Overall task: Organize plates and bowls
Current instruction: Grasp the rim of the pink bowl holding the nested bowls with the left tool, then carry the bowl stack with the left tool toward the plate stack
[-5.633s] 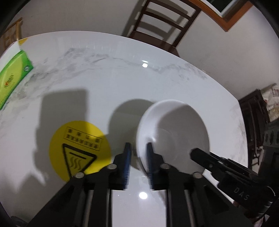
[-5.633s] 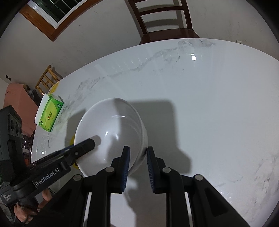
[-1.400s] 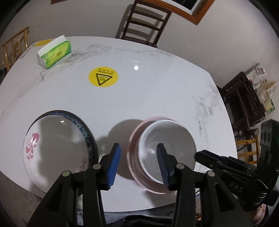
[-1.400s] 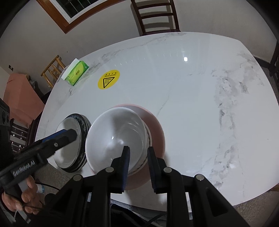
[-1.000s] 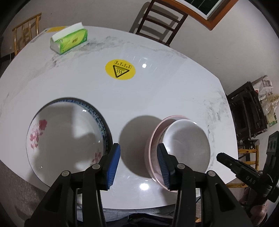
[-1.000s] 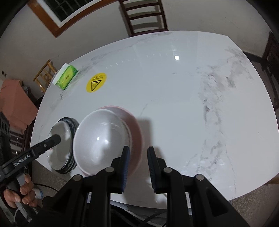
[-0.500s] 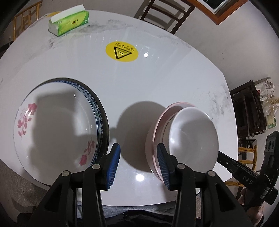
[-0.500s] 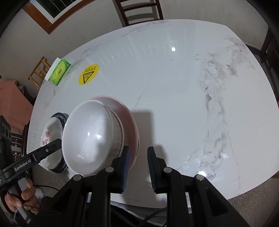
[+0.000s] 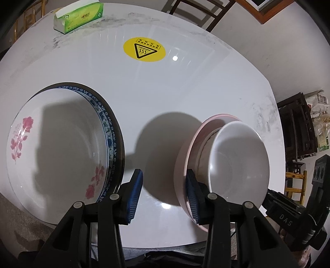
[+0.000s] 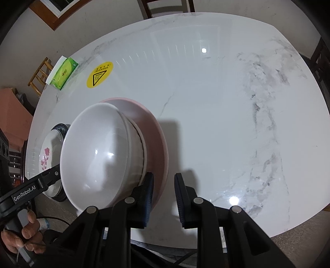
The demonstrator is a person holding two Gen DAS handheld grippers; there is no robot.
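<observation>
Left gripper [image 9: 163,192]: jaws spread wide, nothing between the blue pads, held above the near edge of the tabletop [image 9: 185,99]. Its right pad [image 9: 190,193] sits in line with the near rim of the pink plate; cannot tell whether it touches.

Right gripper [image 10: 163,194]: jaws parted with a narrow gap, pinching nothing. Its left pad [image 10: 149,192] is just beside the near rim of the pink plate [image 10: 156,148]; contact cannot be judged.

Near edge, left side of the tabletop: a floral plate [image 9: 55,148], white with pink flowers, lies on top of a plate with a blue patterned rim [image 9: 111,132], and a dark rim shows beneath that. The stack overhangs or meets the near edge; exact relation unclear from the fisheye.

Near edge, right of that stack and well apart from it: the pink plate carries a stack of bowls. The top one is a plain white bowl [image 9: 239,162], nested in at least one other bowl whose rim [image 10: 142,144] shows below it. The stack sits off-centre on the plate, toward the floral plate side.

Middle to far: a round yellow warning sticker [image 9: 144,50] is on the tabletop. At the far left edge is a green tissue pack [image 9: 78,14]. Grey veining [image 10: 266,127] marks the right part of the tabletop.

Beyond the far edge: a dark wooden chair [image 9: 198,10].
</observation>
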